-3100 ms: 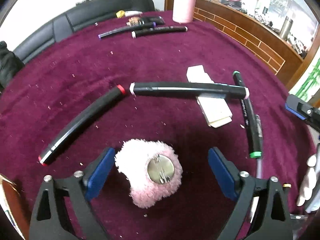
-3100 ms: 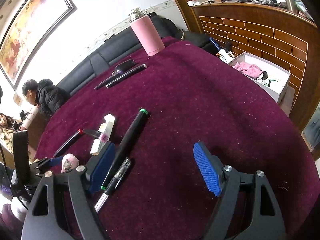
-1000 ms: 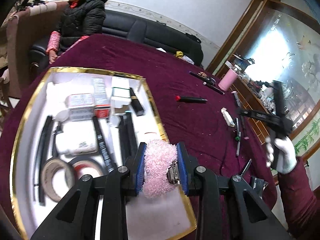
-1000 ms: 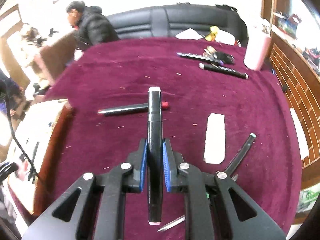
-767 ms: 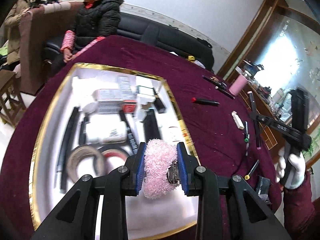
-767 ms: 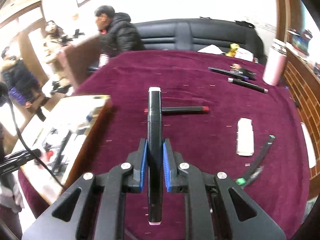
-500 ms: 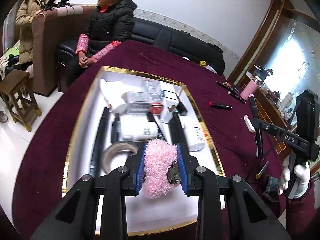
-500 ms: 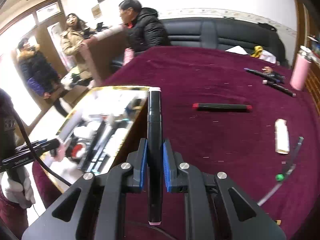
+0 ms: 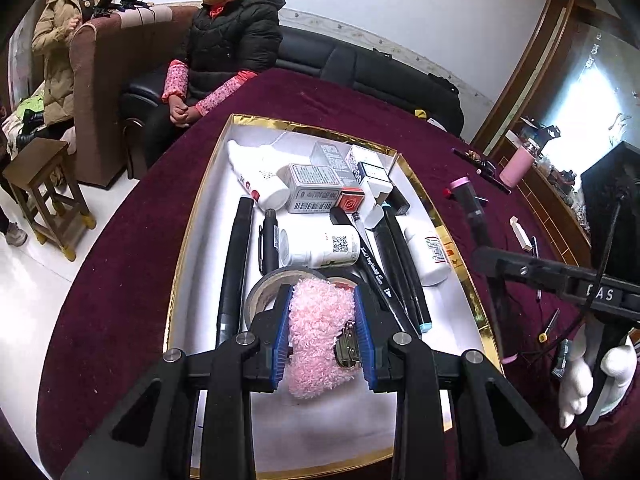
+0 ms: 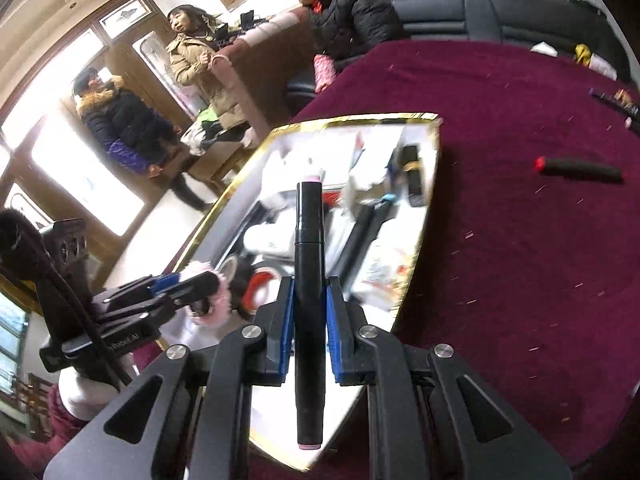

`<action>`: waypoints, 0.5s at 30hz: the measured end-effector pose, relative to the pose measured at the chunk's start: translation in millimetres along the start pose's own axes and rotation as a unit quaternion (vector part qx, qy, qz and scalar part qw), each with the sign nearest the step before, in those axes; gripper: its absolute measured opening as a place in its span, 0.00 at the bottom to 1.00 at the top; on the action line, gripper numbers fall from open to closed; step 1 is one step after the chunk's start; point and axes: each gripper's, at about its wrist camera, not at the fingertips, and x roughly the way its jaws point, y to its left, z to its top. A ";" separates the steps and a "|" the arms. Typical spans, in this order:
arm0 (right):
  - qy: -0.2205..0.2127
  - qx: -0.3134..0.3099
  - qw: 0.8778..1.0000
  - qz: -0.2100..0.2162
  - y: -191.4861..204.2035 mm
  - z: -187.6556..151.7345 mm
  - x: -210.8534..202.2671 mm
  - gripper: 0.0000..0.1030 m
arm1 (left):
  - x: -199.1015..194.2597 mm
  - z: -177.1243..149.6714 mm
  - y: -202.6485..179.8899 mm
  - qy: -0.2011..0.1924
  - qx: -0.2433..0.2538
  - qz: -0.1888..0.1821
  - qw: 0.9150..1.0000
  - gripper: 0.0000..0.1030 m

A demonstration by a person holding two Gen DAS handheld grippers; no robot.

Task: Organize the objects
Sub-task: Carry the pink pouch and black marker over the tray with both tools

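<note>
My left gripper [image 9: 320,330] is shut on a fluffy pink pompom clip [image 9: 318,338] and hangs over the near part of the gold-rimmed white tray [image 9: 320,424], just above rolls of tape [image 9: 264,292]. My right gripper [image 10: 308,312] is shut on a black marker with pink ends [image 10: 309,288], held lengthwise over the same tray's [image 10: 408,292] near right edge. In the left wrist view that marker [image 9: 474,220] shows at the right, with a white-gloved hand [image 9: 588,380] below it. In the right wrist view the left gripper [image 10: 192,284] with the pompom sits at the left.
The tray holds several markers [image 9: 400,264], white bottles [image 9: 320,246] and small boxes [image 9: 316,192]. On the maroon tablecloth lie a red-capped marker [image 10: 580,168], an eraser-like white block [image 9: 520,232] and a pink flask [image 9: 516,168]. People sit and stand beyond the table's far left edge.
Both grippers swung left from the loose items toward the tray. The left one now hangs over the tray's inside with the pompom; the right one, still gripping the marker, has come over the tray's edge.
</note>
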 end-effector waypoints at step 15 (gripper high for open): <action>0.063 0.033 0.997 0.025 10.8 -19.2 54.0 0.13 | 5.9 0.7 3.6 0.046 0.028 0.023 0.998 0.30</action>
